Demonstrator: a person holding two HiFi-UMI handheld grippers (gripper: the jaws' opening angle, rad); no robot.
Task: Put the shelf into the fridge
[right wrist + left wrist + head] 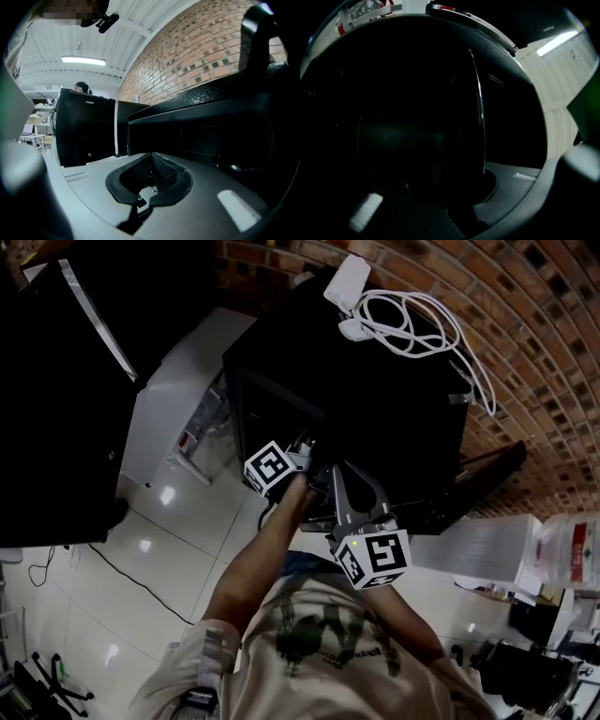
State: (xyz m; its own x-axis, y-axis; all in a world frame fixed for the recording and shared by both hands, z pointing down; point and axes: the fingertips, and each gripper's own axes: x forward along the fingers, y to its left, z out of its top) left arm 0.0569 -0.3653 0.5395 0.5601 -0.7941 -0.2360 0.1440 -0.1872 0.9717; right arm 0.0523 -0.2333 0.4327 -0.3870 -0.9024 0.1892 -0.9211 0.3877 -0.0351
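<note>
Right hand-held gripper (pixel 150 158) sits closed and empty before the fridge (pixel 211 126); left hand-held gripper (pixel 300 451) is too dark to tell.

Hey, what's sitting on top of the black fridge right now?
A white power adapter and a loosely coiled white cable lie on the fridge top, near the brick wall. The patch beneath them is covered, so nothing there can be judged.

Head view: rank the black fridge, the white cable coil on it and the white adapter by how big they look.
1. black fridge, by far the largest
2. white cable coil
3. white adapter, smallest
All three sit at a similar distance, so the order is safe.
</note>
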